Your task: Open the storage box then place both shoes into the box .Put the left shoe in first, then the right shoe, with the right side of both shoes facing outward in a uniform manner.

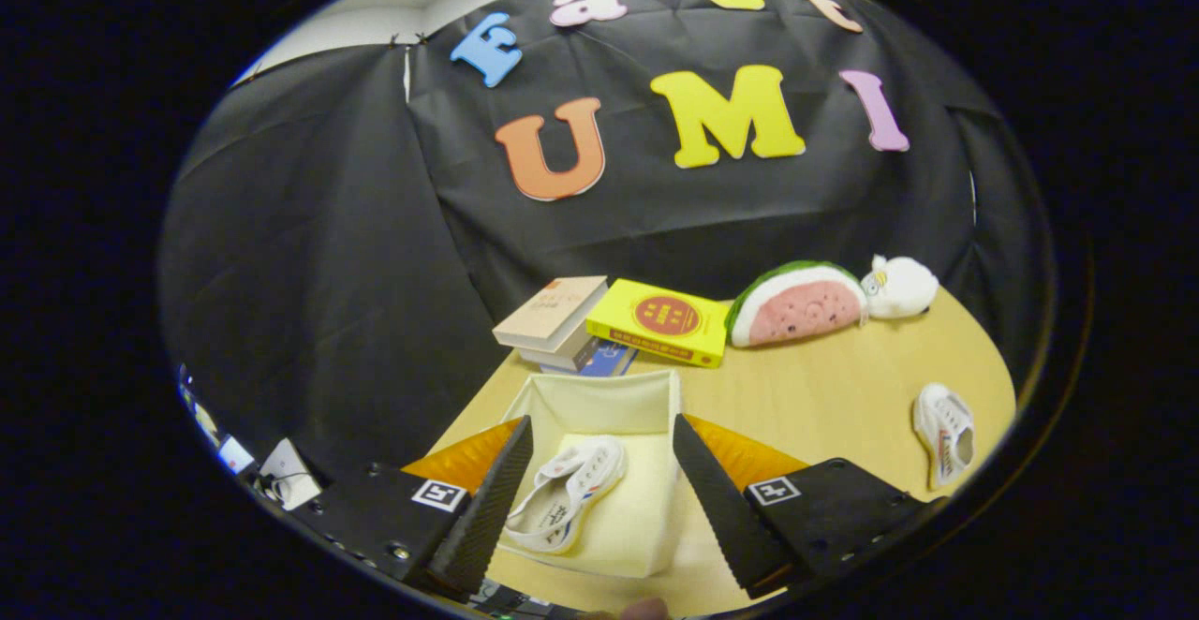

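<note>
Cream fabric box (646,395) cradles one white shoe (567,489), seemingly canvas, between the spread gripper (599,489) fingers.

No word or number comes through cleanly here. On the gripper (599,423), fingers spread wide either side of the storage box (604,395), two square black-and-white marker tags stand out: one on the left mount (439,494), one on the right (774,490). The yellow book (660,320) carries a round red emblem with small characters, too small to make out. The beige book (553,311) shows faint reddish marks, illegible. The shoe in the box (567,489) has dark print on its side, also unreadable.
</note>
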Demonstrator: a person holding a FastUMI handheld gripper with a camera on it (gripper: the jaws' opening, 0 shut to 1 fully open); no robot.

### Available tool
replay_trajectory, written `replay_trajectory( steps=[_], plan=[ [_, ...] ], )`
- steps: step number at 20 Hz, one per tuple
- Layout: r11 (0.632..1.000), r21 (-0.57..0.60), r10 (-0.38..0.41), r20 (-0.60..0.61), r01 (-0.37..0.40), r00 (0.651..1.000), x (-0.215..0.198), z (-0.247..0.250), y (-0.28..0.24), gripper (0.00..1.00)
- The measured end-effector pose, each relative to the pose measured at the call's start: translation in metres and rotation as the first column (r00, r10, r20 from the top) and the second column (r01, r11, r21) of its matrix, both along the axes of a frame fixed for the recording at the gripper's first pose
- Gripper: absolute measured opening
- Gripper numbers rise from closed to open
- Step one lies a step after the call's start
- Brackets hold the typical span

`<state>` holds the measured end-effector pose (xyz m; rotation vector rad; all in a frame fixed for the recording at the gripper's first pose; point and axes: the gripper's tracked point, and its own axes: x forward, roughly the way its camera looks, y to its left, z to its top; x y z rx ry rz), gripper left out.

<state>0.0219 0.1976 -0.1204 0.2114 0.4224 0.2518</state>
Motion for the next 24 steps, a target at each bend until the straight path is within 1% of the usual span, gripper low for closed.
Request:
replay_trajectory(
  steps=[2,3,6,9,11,15,18,20,22,24],
  plan=[
    [0.999,-0.024,-0.039,0.071,0.041,0.997,-0.002,0.020,-0.054,0.93],
    [0.997,-0.037,-0.061,0.087,0.065,0.994,-0.004,0.024,-0.080,0.93],
    [0.991,-0.075,-0.104,0.079,0.110,0.991,-0.017,0.018,-0.151,0.93],
    [0.981,-0.121,-0.145,0.039,0.149,0.989,-0.030,-0.007,-0.225,0.93],
    [0.979,-0.142,-0.143,0.013,0.143,0.990,-0.039,-0.028,-0.265,0.93],
    [0.964,-0.207,-0.187,-0.080,0.168,0.979,-0.056,-0.083,-0.343,0.93],
    [0.955,-0.253,-0.197,-0.146,0.156,0.969,-0.065,-0.124,-0.381,0.93],
    [0.955,-0.254,-0.204,-0.182,0.154,0.962,-0.065,-0.147,-0.398,0.94],
    [0.958,-0.240,-0.212,-0.218,0.158,0.953,-0.059,-0.171,-0.408,0.94],
    [0.954,-0.261,-0.217,-0.248,0.151,0.944,-0.050,-0.198,-0.420,0.94]
  ],
)
